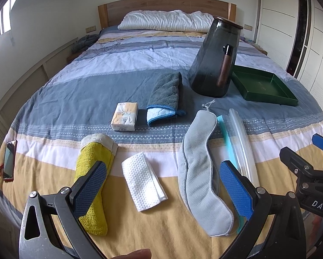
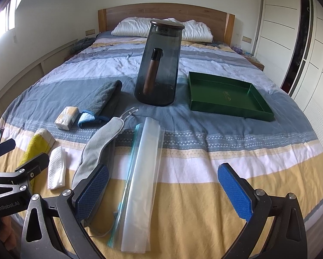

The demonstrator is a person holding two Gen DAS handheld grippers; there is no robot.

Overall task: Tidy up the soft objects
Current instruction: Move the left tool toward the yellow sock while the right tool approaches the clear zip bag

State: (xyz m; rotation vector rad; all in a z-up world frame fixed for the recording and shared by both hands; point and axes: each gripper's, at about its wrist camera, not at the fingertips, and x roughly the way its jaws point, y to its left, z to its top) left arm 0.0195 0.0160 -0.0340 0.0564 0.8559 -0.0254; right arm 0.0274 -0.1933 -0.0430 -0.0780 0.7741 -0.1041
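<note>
Bedspread (image 2: pixel 226 151) bare beside tray (image 2: pixel 226 96).

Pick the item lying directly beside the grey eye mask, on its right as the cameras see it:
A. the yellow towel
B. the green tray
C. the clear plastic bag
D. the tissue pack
C: the clear plastic bag lies lengthwise along the grey eye mask, their edges overlapping.

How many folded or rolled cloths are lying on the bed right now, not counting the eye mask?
3. The yellow rolled towel lies nearest, at left; the white textured cloth is just right of it; the grey blue-edged cloth is farther back, beside the tissue pack. None seems hidden.
</note>
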